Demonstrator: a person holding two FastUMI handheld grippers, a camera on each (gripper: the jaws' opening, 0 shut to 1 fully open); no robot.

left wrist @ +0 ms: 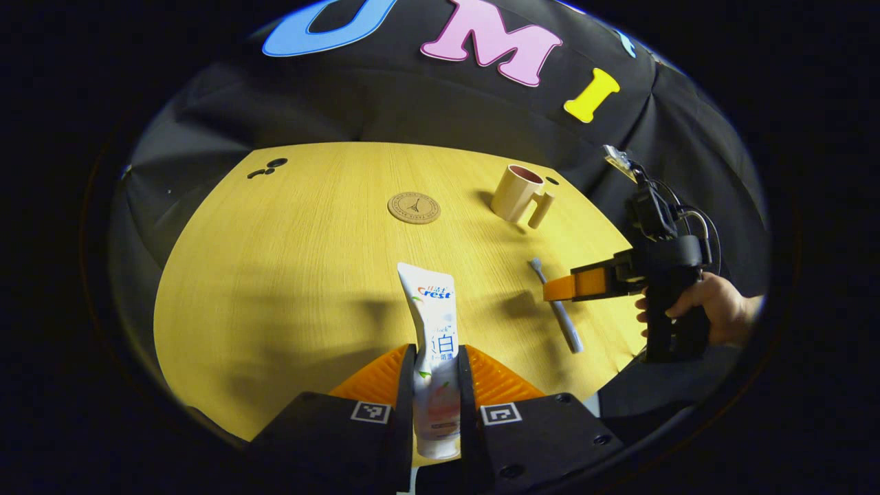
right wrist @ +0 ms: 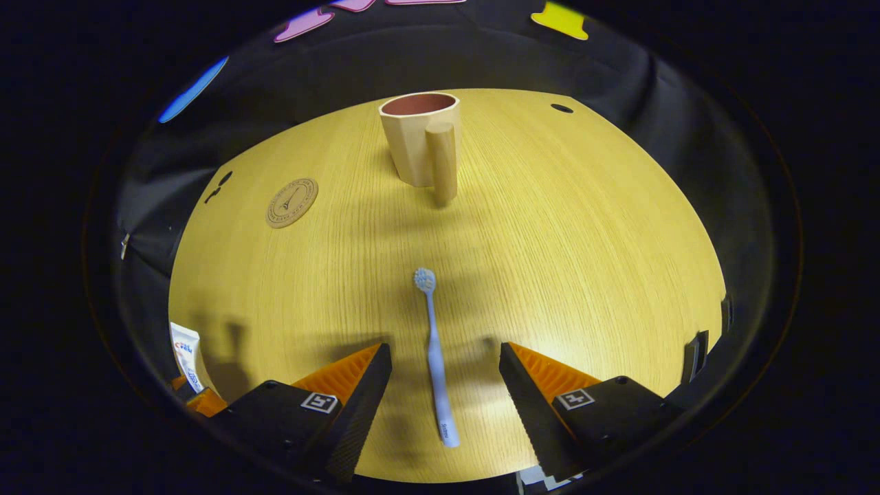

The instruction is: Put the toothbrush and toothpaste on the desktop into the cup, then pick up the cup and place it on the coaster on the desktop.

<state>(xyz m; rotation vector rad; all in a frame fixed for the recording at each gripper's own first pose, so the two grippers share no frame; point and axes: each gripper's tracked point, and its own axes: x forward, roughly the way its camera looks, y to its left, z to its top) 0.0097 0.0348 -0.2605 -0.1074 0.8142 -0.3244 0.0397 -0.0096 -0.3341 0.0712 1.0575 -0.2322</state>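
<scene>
While the toothpaste [left wrist: 434, 344] sits clamped between the left gripper [left wrist: 437, 385] fingers, tube pointing forward over the desk [left wrist: 275, 275], the toothbrush [right wrist: 434, 350] lies flat on the wood, bristle end toward the cup [right wrist: 419, 134]. Right gripper [right wrist: 445, 385] hangs over the handle, fingers spread wide, one on each side, not touching it. Cup stands upright toward the far side of the desk, mouth open, its handle facing the right gripper. Coaster [right wrist: 292, 202] lies bare, off to the cup's left and well apart from it.

Step in hand, as I judge it: picking up the brush. Handle is thin and lies low, so the fingertips want to come right down to the wood before closing. Grip mid-handle, squarely across, or it may swivel. Toothpaste looks held near its lower end; the tube may sag or slip when tipped toward the cup. Cup mouth is narrow, so drop each item in end first, one gripper at a time, to avoid nudging the cup over.
</scene>
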